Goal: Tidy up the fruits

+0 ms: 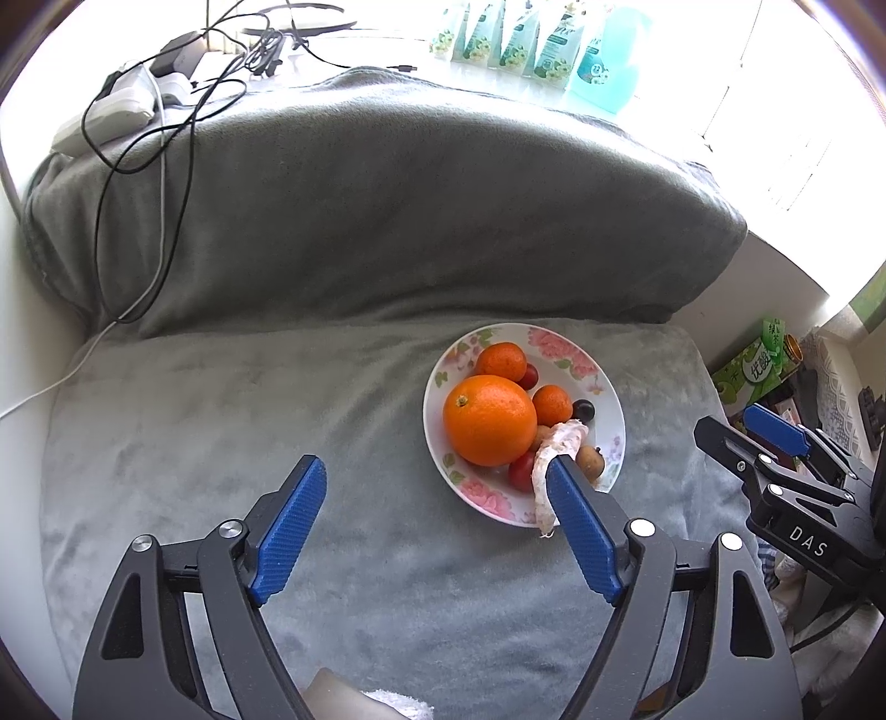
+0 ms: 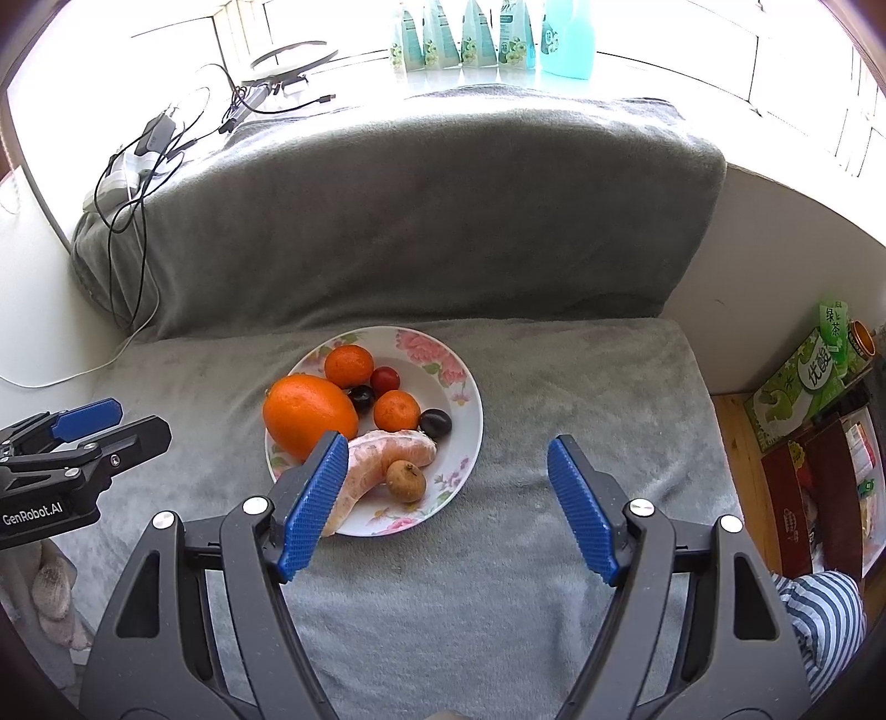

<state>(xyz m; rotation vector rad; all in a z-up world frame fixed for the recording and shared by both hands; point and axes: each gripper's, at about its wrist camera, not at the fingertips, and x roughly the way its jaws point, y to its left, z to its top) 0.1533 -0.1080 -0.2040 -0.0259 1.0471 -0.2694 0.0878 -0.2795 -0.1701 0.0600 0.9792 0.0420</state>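
Observation:
A floral white plate (image 1: 609, 410) (image 2: 470, 399) sits on a grey blanket. It holds a big orange (image 1: 490, 419) (image 2: 309, 414), two mandarins (image 1: 501, 361) (image 2: 396, 410), cherry tomatoes (image 2: 385, 380), dark grapes (image 2: 435, 423), a peeled citrus segment (image 1: 545, 465) (image 2: 382, 454) and a small brown longan (image 2: 406, 481). My left gripper (image 1: 437, 493) is open and empty, above the blanket left of the plate. My right gripper (image 2: 443, 476) is open and empty, over the plate's near right rim. Each gripper shows at the edge of the other's view (image 1: 775, 437) (image 2: 105, 426).
A blanket-covered backrest (image 1: 387, 210) (image 2: 421, 210) rises behind the plate. Cables and chargers (image 1: 144, 94) (image 2: 144, 149) lie at the back left. Bottles (image 1: 526, 39) (image 2: 470, 33) line the windowsill. Boxes and a green pack (image 2: 803, 387) stand at the right.

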